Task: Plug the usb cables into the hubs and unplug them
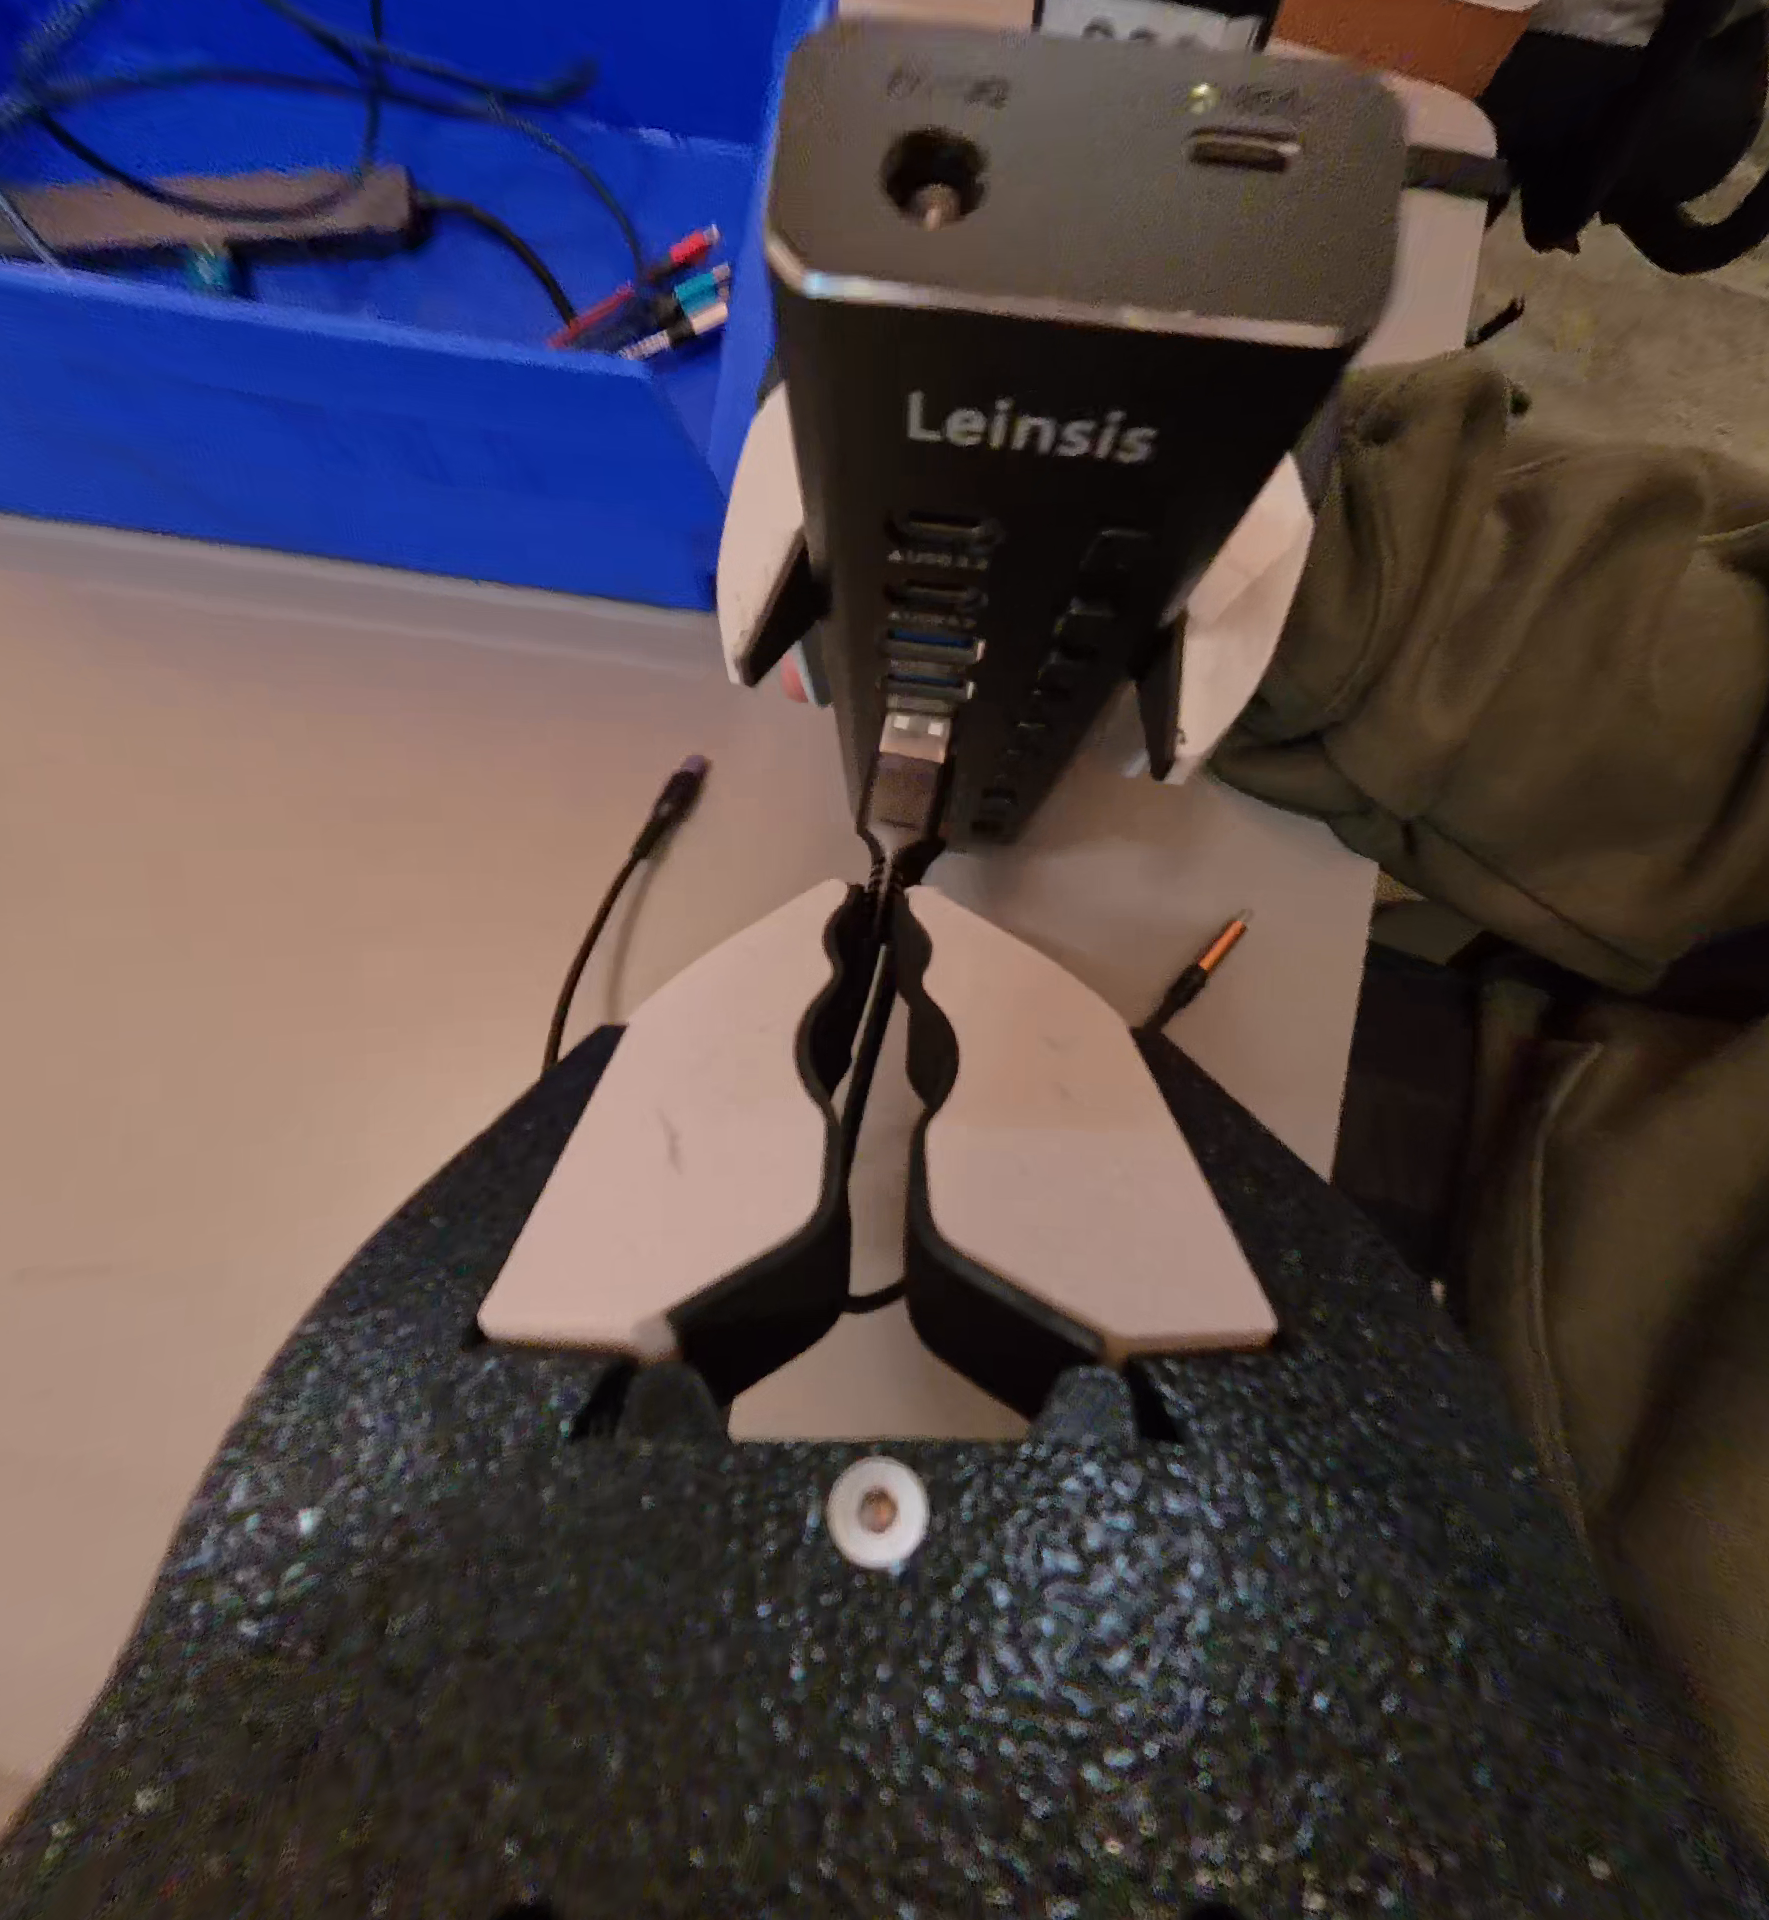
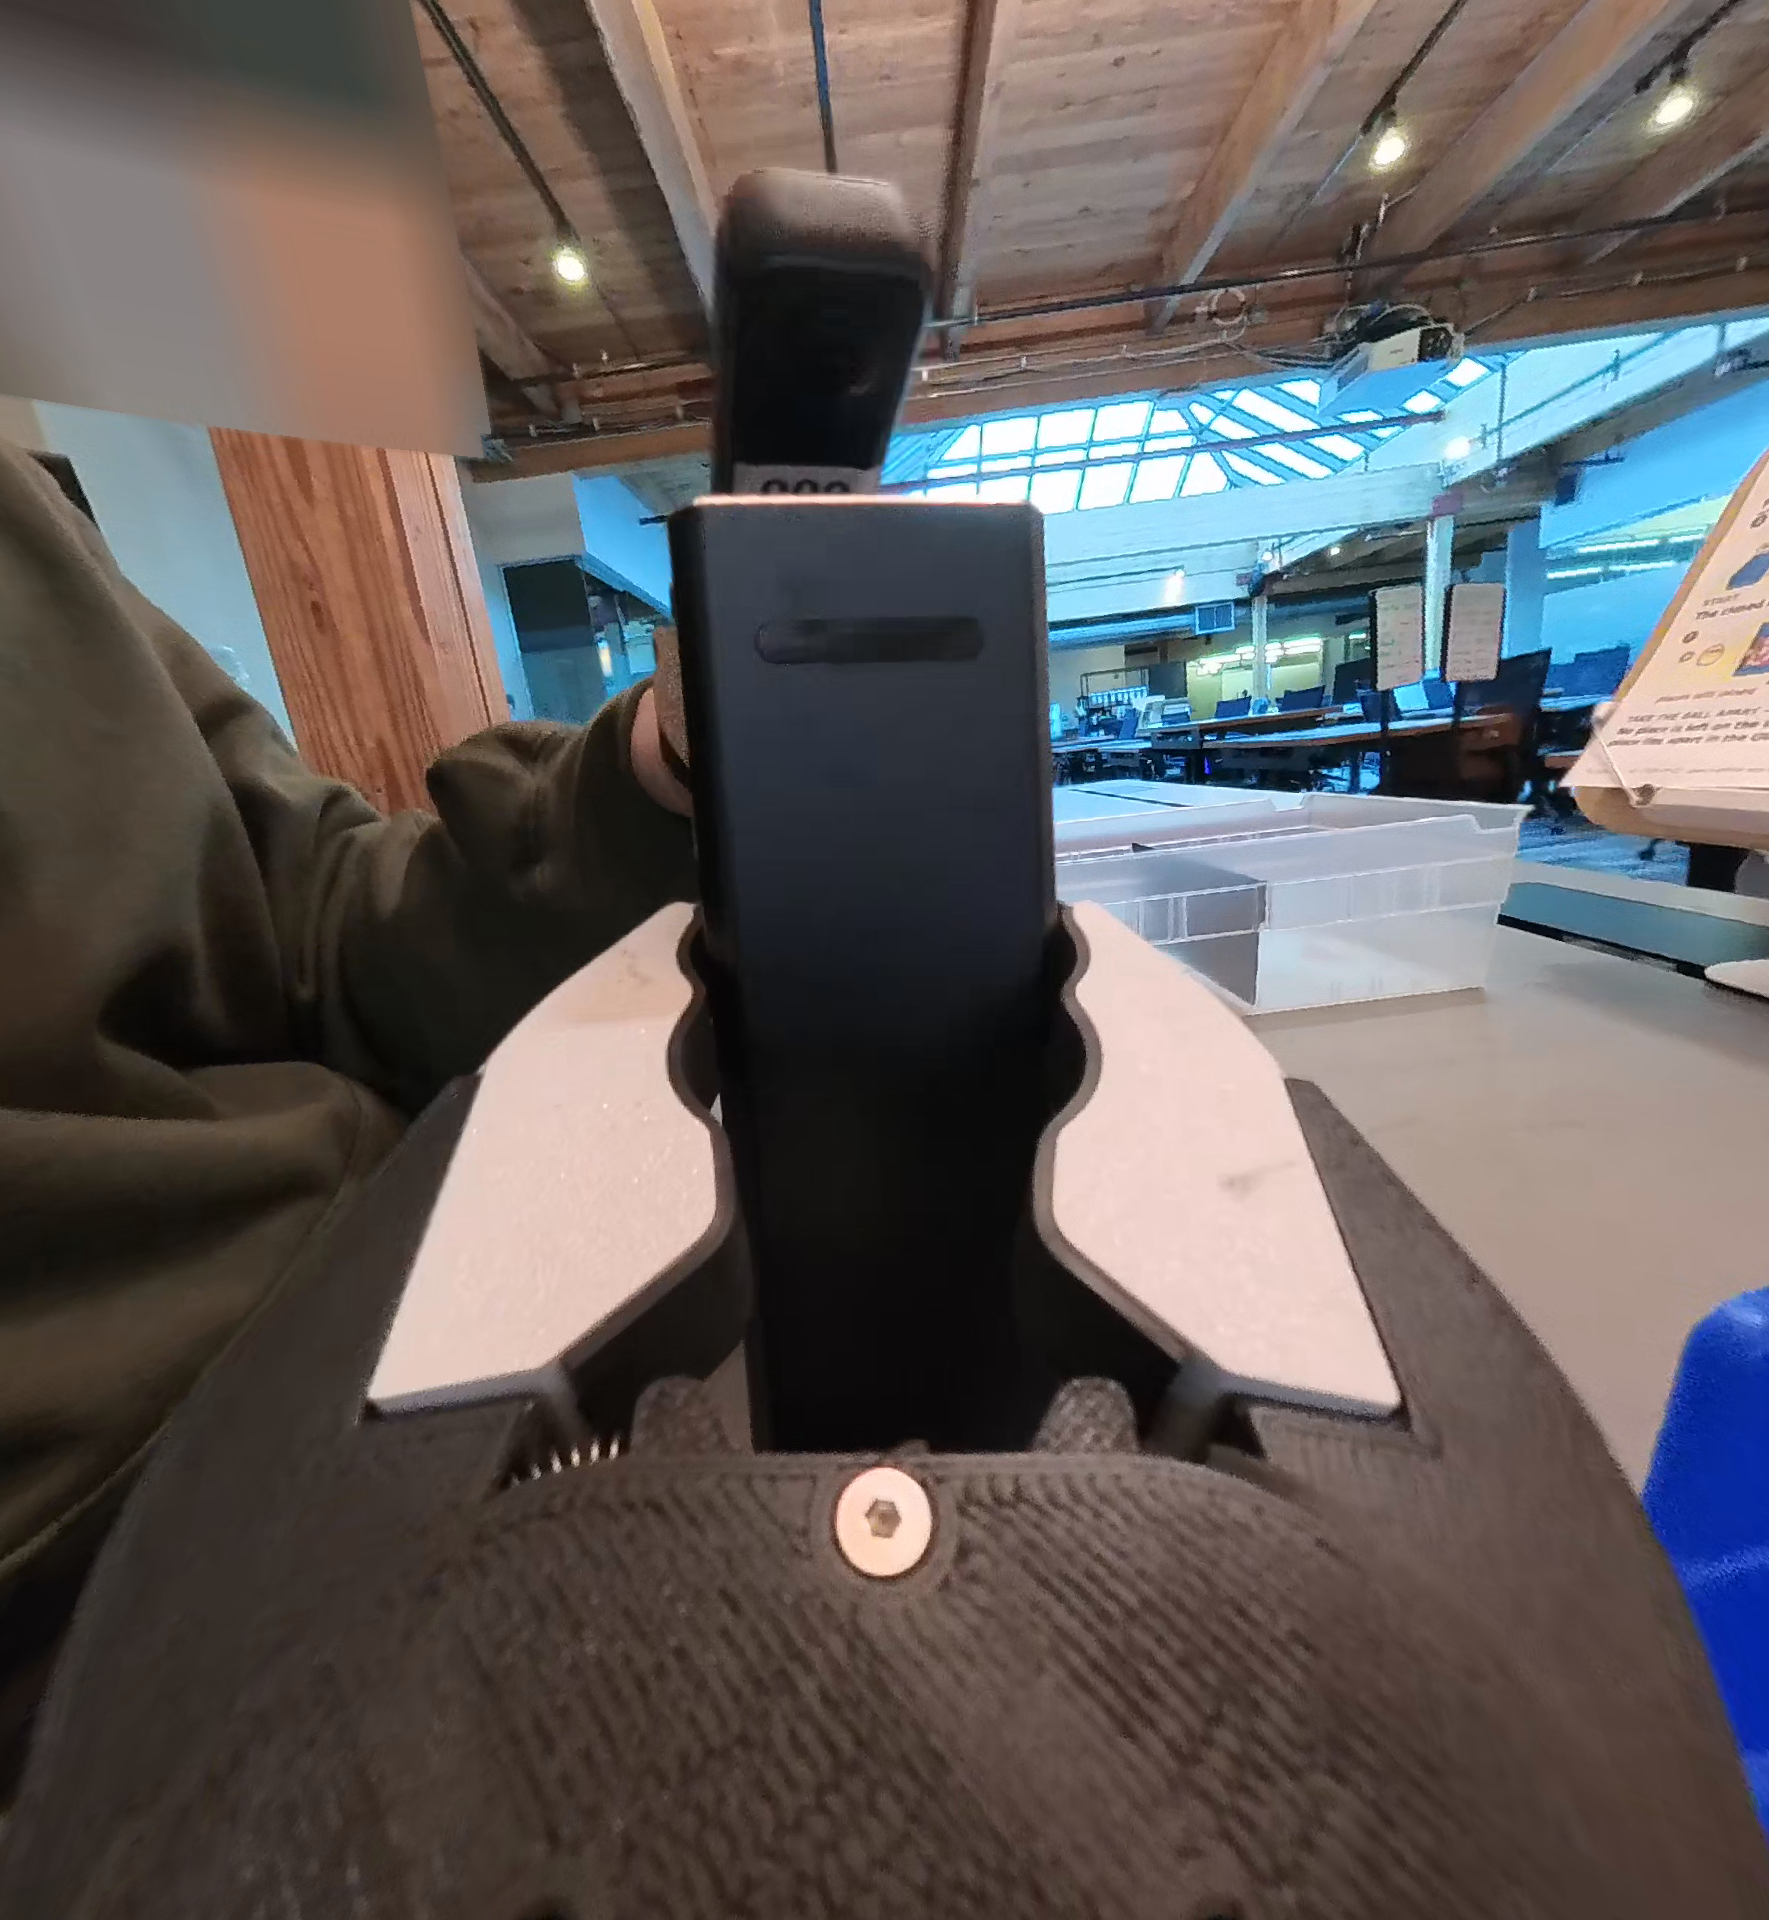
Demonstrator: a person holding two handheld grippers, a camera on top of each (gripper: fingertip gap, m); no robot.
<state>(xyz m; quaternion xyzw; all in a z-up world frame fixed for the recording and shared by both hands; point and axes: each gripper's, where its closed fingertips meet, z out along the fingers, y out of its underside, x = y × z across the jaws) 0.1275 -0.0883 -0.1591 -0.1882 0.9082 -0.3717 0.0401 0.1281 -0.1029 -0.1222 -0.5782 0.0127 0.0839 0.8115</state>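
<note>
The left claw (image 1: 885,883) pinched the USB cable (image 1: 864,1060) just behind its plug (image 1: 911,764), directly ahead at the upright hub (image 1: 1046,436), which the right claw (image 2: 875,935) clamped lengthwise.

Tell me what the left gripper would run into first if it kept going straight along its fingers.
The left gripper, shut on the USB cable, points at the port face of the black USB hub. The USB-A plug would probably meet it first, though depth is unclear.

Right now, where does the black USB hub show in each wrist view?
Left wrist view: USB hub top centre, port side showing, clamped by the right gripper.
Right wrist view: hub centre, plain back showing, between that gripper's fingers.
Shared landmark: olive sleeve.
</note>
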